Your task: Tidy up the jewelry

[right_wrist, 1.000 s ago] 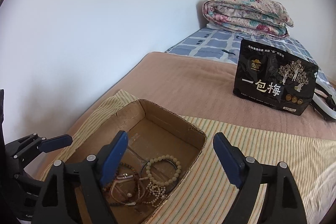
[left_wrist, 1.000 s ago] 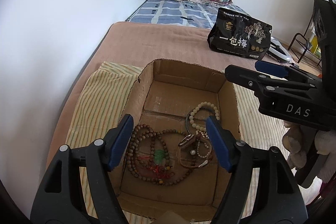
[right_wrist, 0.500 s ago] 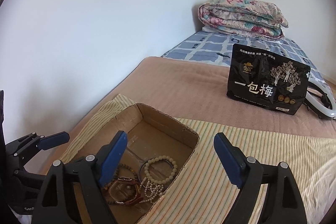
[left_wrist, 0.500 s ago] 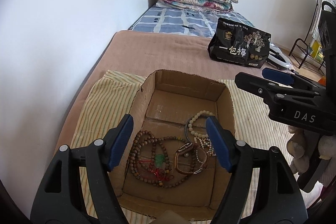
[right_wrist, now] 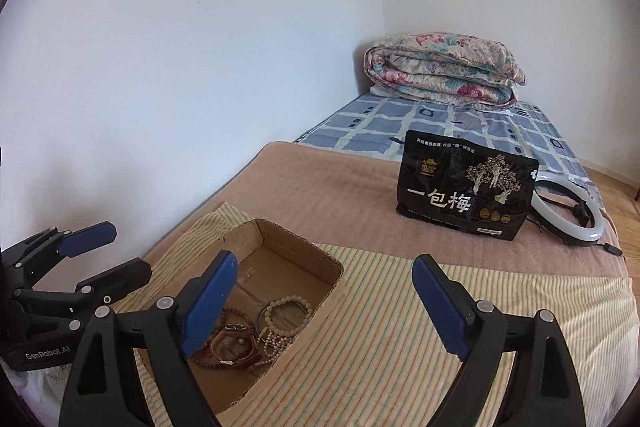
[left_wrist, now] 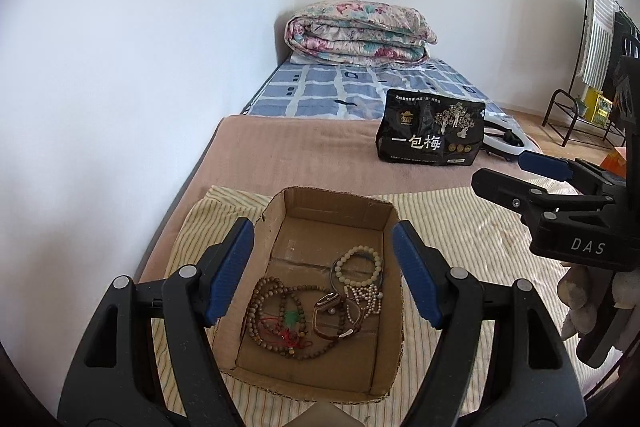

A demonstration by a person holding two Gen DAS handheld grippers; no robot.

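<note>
The left claw [left_wrist: 322, 279] hangs spread wide and empty over the cardboard box [left_wrist: 390, 215], and the right claw [right_wrist: 320, 303], likewise spread with nothing in it, hovers over the striped cloth [right_wrist: 400, 327] just beside the box's right wall; both look clear of the jewelry, perhaps because it already sits gathered. The bed [left_wrist: 288, 151] carries it all: the black snack bag [left_wrist: 430, 133] stands well back toward its far right edge, while the box sits on the cloth near the bed's left edge by the wall. Inside, toward the box's near end, lie the brown bead necklace [left_wrist: 280, 319], the pale bead bracelet [left_wrist: 358, 265] and the watch [left_wrist: 330, 315], tangled and touching.
</note>
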